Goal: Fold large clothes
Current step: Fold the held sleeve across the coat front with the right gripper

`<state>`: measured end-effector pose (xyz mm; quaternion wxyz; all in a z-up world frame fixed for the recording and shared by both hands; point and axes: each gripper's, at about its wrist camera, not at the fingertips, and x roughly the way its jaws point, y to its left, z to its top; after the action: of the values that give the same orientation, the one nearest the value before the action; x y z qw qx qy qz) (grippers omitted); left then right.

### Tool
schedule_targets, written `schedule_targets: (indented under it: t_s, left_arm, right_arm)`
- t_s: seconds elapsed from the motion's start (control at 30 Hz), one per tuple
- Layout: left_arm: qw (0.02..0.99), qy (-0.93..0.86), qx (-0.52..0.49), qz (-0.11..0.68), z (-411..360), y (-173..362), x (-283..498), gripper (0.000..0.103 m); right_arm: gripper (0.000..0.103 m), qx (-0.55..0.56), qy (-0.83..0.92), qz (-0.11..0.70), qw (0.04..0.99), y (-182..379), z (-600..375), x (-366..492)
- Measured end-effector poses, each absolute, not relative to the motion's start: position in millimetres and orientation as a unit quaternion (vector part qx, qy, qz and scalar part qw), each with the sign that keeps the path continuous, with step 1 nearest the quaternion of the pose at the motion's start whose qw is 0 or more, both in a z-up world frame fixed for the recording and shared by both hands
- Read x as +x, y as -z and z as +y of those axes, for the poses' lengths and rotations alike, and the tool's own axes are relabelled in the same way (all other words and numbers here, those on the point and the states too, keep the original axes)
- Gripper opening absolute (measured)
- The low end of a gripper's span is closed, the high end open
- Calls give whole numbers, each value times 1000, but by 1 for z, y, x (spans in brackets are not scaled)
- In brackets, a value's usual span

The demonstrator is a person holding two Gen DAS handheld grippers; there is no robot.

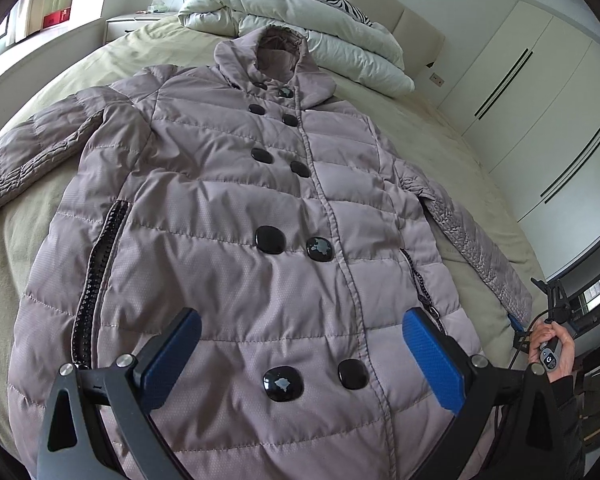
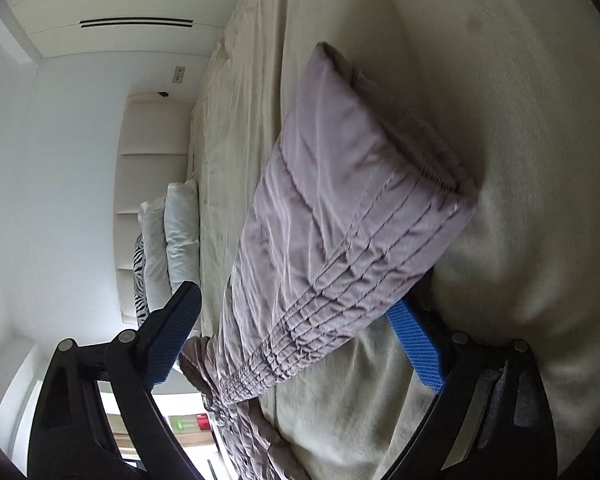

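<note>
With the left wrist view looking down the front of the coat [image 1: 260,216], the left gripper [image 1: 300,356] hangs over the lower hem area, jaws spread wide, nothing between the blue pads [image 1: 432,356], no contact visible. Coat lies flat, face up, buttoned, on the bed [image 1: 460,152]; hood toward the folded duvet [image 1: 300,28] and headboard. The sleeve left of the coat body angles out to the frame edge; the sleeve [image 1: 476,240] right of the body runs down beside the coat toward the bed's near edge. At its cuff end the right gripper [image 1: 514,322] shows only as a sliver of blue, held by a hand [image 1: 552,344]. Bare bed on both sides of the coat body; wardrobe beyond the bed on the right.

Right wrist view, camera rolled sideways: the sleeve's [image 2: 340,208] cuff end sits between the right gripper's [image 2: 296,344] jaws, which stand wide. Far pad [image 2: 414,344] is just under the sleeve's edge; near pad [image 2: 176,340] is clear of the fabric. Not clamped. Open bed past the cuff.
</note>
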<state>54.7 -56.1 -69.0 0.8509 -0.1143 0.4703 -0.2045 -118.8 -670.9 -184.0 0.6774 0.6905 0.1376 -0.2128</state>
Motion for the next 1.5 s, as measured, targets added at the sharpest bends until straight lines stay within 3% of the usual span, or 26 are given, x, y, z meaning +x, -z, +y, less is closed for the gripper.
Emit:
schedule_targets:
  t_s: [0.1, 0.3, 0.37, 0.43, 0.47, 0.63, 0.83, 0.97, 1.17, 1.4, 1.47, 1.5]
  left_arm:
    - [849, 206, -118, 472, -55, 71, 56, 103]
    - [849, 208, -125, 469, -51, 72, 55, 103]
    - [850, 209, -128, 467, -48, 72, 56, 102]
    - [851, 207, -128, 466, -45, 72, 58, 102]
    - [851, 207, -130, 465, -43, 72, 58, 102]
    - [856, 205, -149, 451, -27, 68, 61, 102]
    - [863, 191, -171, 436, 0, 64, 66, 99]
    - [866, 180, -189, 426, 23, 62, 66, 99]
    - [857, 170, -227, 431, 54, 67, 71, 99]
    - [828, 198, -276, 446, 54, 82, 90, 99]
    - [811, 215, -293, 459, 44, 87, 101, 99]
    - [801, 224, -301, 466, 37, 90, 107, 99]
  right_arm:
    - [81, 692, 252, 138, 662, 187, -684, -120]
    - [82, 656, 285, 154, 682, 178, -695, -100]
    - [72, 632, 291, 161, 700, 172, -700, -91]
    - [39, 608, 304, 176, 712, 168, -706, -85]
    - [30, 595, 316, 187, 715, 165, -709, -81]
    - [20, 487, 331, 209, 781, 112, -698, -50]
    - [18, 275, 249, 223, 901, 9, -594, 26]
    - [18, 110, 148, 254, 950, -23, -477, 91]
    - [18, -19, 33, 314, 949, 21, -319, 134]
    - [21, -51, 11, 374, 926, 91, -243, 130]
    - [26, -72, 10, 371, 926, 105, -223, 117]
    - [37, -79, 5, 373, 924, 111, -218, 116]
